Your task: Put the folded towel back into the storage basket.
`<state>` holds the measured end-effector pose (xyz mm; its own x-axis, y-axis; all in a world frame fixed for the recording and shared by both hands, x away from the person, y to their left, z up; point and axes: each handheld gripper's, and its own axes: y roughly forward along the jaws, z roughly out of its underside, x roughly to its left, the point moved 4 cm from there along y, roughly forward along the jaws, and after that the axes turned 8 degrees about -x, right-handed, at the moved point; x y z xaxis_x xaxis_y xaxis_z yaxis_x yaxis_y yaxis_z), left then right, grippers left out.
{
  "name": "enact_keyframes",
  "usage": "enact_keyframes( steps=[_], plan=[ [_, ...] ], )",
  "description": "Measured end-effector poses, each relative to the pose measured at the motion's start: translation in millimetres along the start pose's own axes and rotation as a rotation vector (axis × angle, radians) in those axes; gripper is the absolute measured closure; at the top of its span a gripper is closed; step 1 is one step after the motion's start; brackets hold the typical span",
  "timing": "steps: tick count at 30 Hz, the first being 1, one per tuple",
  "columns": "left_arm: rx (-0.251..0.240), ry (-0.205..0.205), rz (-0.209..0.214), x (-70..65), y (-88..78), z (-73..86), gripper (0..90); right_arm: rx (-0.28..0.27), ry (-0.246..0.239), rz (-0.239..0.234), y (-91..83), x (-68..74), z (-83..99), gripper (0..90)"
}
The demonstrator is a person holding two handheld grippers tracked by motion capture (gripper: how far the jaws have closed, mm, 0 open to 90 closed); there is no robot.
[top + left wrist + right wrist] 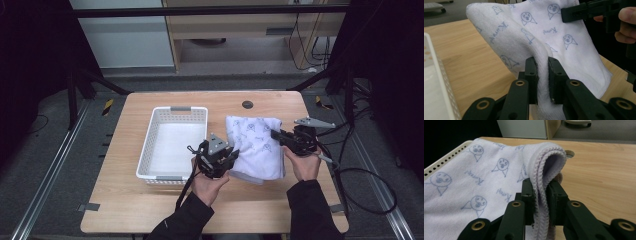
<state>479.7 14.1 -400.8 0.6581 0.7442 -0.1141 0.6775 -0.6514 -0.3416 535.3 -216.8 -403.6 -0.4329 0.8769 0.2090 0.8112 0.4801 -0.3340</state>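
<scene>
Folded white towel (256,147) with small blue printed figures sits over the right half of the counter (150,210), just right of the white basket (172,142). Left tool (231,156) pinches a fold at the towel's left edge, pads pressed tight on the cloth (543,80). Right tool (274,134) pinches the doubled hem at the right edge (543,195). Towel bows up between the two grips. Basket near the counter's left-centre, long side toward the towel.
</scene>
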Motion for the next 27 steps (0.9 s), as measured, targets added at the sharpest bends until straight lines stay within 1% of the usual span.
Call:
enact_keyframes(
  steps=[2, 3, 4, 5, 7, 11, 12, 13, 14, 15, 16, 18, 20, 21, 22, 23, 24, 27],
  plan=[
    [-0.006, 0.004, -0.002, 2.2, -4.0, -3.9, 78.6, -0.005, -0.011, 0.008, 1.2, 3.9, -4.3, 77.1],
    [-0.010, 0.006, -0.004, 3.2, -6.3, -6.0, 78.6, -0.012, -0.014, 0.007, 2.4, 8.5, -9.0, 77.1],
    [-0.015, 0.004, -0.005, 4.0, -7.9, -7.5, 78.6, -0.012, -0.014, 0.007, 2.4, 8.5, -9.0, 77.1],
    [-0.018, 0.009, -0.009, 6.8, -12.7, -11.2, 78.6, -0.020, -0.025, 0.006, 3.6, 12.7, -13.3, 77.2],
    [-0.023, 0.009, -0.012, 8.8, -15.7, -13.5, 78.6, -0.023, -0.021, 0.004, 3.9, 14.6, -14.8, 77.1],
    [-0.039, 0.013, -0.019, 13.9, -25.0, -20.3, 78.6, -0.037, -0.030, 0.002, 6.5, 24.4, -23.1, 77.1],
    [-0.044, 0.011, -0.021, 15.3, -27.0, -21.5, 78.6, -0.041, -0.028, 0.002, 7.2, 26.7, -25.0, 77.1],
    [-0.044, 0.012, -0.023, 16.8, -28.8, -22.4, 78.6, -0.047, -0.038, 0.005, 9.1, 31.0, -28.9, 77.1],
    [-0.048, 0.010, -0.026, 18.2, -30.3, -23.3, 78.6, -0.047, -0.038, 0.005, 9.1, 31.0, -28.9, 77.1],
    [-0.049, 0.013, -0.029, 19.7, -31.8, -24.0, 78.6, -0.049, -0.041, 0.008, 11.5, 35.5, -32.4, 77.1],
    [-0.050, 0.014, -0.032, 21.1, -33.3, -24.7, 78.6, -0.049, -0.041, 0.008, 11.5, 35.5, -32.4, 77.1],
    [-0.056, 0.013, -0.039, 24.9, -37.2, -26.3, 78.6, -0.053, -0.051, 0.010, 14.5, 40.9, -35.8, 77.1],
    [-0.061, 0.009, -0.043, 28.3, -40.5, -27.6, 78.5, -0.057, -0.053, 0.008, 17.0, 44.5, -38.0, 77.1],
    [-0.069, 0.004, -0.047, 31.9, -43.8, -29.1, 78.6, -0.060, -0.052, 0.005, 19.6, 48.8, -40.5, 77.1],
    [-0.069, 0.004, -0.047, 31.9, -43.8, -29.1, 78.6, -0.060, -0.052, 0.005, 19.6, 48.8, -40.5, 77.1],
    [-0.071, 0.004, -0.049, 33.7, -45.6, -29.9, 78.6, -0.066, -0.056, 0.001, 21.5, 53.1, -43.8, 77.1],
    [-0.075, 0.002, -0.051, 35.4, -47.5, -30.8, 78.6, -0.066, -0.056, 0.001, 21.5, 53.1, -43.8, 77.1],
    [-0.085, 0.001, -0.055, 40.4, -53.0, -33.2, 78.6, -0.074, -0.065, -0.003, 23.9, 59.5, -50.0, 77.1]
  ],
)
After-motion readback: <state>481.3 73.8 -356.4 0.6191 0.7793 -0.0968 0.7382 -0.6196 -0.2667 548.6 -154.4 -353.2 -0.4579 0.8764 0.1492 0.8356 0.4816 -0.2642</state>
